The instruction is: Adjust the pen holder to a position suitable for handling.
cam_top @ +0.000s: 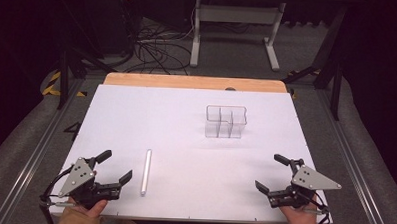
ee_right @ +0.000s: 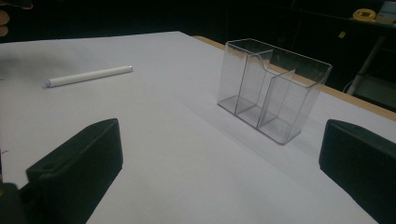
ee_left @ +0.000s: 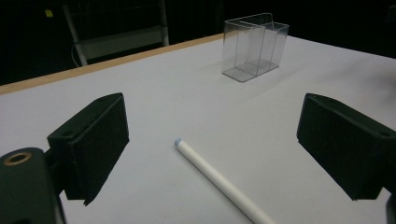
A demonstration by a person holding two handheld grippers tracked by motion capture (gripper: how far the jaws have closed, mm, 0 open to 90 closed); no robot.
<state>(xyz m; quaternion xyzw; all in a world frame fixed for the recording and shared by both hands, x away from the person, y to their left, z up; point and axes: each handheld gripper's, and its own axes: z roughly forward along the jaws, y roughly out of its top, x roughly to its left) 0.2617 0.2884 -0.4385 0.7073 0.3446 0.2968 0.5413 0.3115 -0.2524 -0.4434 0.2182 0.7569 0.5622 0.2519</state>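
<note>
A: Where do I stand?

B: At the approach. Your left gripper (cam_top: 116, 166) is spread wide and empty near the table's (cam_top: 183, 201) front-left corner; the white tube (cam_top: 146, 171) lies just beside it. The right gripper (cam_top: 271, 172) is spread too.

A: Next?

B: Likely straddle the tube and pinch it, then carry it to the clear organizer (cam_top: 226, 121).

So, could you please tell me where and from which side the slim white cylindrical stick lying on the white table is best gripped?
Probably around its middle, coming straight down from above with the open left gripper, which is nearest. The slim white cylindrical stick lies flat on the white table, pointing away from the person, so jaws set across its narrow width should close on its round sides with nothing crowding it.
</note>
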